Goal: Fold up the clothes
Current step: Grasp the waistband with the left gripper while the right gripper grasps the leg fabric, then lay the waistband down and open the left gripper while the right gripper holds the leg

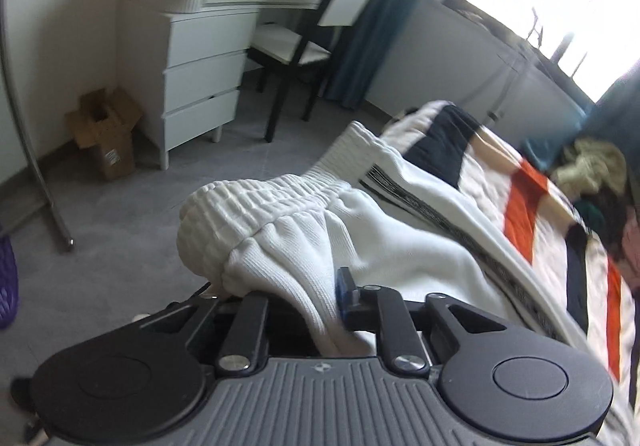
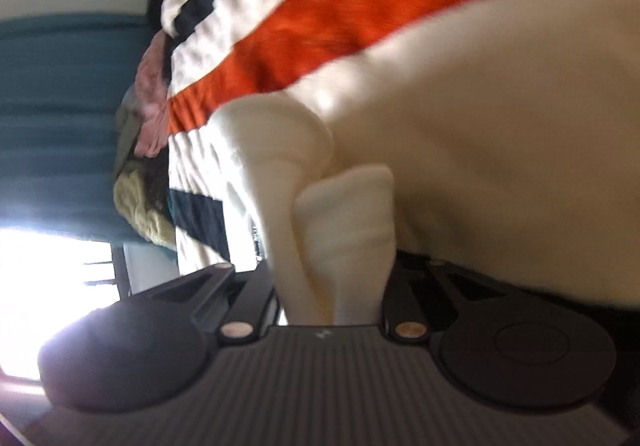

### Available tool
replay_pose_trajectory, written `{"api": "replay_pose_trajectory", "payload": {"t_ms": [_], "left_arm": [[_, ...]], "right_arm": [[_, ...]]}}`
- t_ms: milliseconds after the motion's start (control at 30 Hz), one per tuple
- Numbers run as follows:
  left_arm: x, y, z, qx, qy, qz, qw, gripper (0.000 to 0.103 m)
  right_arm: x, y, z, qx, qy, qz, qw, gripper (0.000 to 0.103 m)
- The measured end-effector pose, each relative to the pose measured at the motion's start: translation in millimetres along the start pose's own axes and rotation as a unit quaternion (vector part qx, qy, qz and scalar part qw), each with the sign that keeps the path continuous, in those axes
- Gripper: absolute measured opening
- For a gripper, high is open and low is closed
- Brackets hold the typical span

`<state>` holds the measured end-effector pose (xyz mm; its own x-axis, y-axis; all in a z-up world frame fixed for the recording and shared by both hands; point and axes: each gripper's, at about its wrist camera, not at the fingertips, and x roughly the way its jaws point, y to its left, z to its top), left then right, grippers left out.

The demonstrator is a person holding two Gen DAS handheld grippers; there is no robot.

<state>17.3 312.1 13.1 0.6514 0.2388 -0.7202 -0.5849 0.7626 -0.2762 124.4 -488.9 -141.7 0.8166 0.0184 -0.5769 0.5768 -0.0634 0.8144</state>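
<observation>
Both grippers' fingers clamp white trousers (image 1: 360,230); cloth hides left (image 1: 298,298), right (image 2: 332,278) fingertips.

Home bedroom — striped bed (image 1: 520,213), white dresser (image 1: 200,85), chair (image 1: 304,41), curtains (image 1: 360,25)

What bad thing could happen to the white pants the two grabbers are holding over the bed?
1. The white pants bunch thickly inside the left gripper, with the ribbed waistband hanging past the striped bedspread towards the floor. If the cloth slips free, that end could drop onto it.
2. The right gripper holds only a narrow fold of cloth, so a tug might pull it out and leave the fold uneven.
</observation>
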Motion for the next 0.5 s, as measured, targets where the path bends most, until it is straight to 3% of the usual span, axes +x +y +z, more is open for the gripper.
{"api": "replay_pose_trajectory", "payload": {"t_ms": [33, 100, 167, 200, 233, 300, 433, 500], "left_arm": [[-6, 0, -1, 0.005, 0.002, -0.001, 1.0, 0.026], [-17, -3, -3, 0.019, 0.004, 0.0, 0.9998, 0.054], [-28, -13, -5, 0.051, -0.001, 0.008, 0.9987, 0.066], [-33, -19, -7, 0.067, -0.003, 0.012, 0.9977, 0.072], [-39, -24, -8, 0.083, -0.005, 0.016, 0.9964, 0.076], [-58, -29, -12, 0.113, -0.024, 0.018, 0.9932, 0.086], [-93, -44, -15, 0.14, -0.06, 0.009, 0.9883, 0.086], [-103, -60, -12, 0.149, -0.073, -0.001, 0.9861, 0.087]], "right_arm": [[-2, -2, -4, 0.004, -0.003, -0.003, 1.0, 0.021], [-3, -3, -10, 0.003, -0.009, -0.004, 1.0, 0.026], [0, 1, -12, 0.001, -0.002, 0.008, 1.0, 0.043], [3, 3, -11, 0.003, 0.009, 0.028, 1.0, 0.068], [6, 5, -9, 0.005, 0.019, 0.048, 0.999, 0.085], [10, 12, -7, -0.002, 0.022, 0.072, 0.997, 0.087], [10, 20, -8, -0.018, 0.018, 0.075, 0.997, 0.087], [6, 18, -7, -0.008, 0.009, 0.101, 0.995, 0.088]]}}
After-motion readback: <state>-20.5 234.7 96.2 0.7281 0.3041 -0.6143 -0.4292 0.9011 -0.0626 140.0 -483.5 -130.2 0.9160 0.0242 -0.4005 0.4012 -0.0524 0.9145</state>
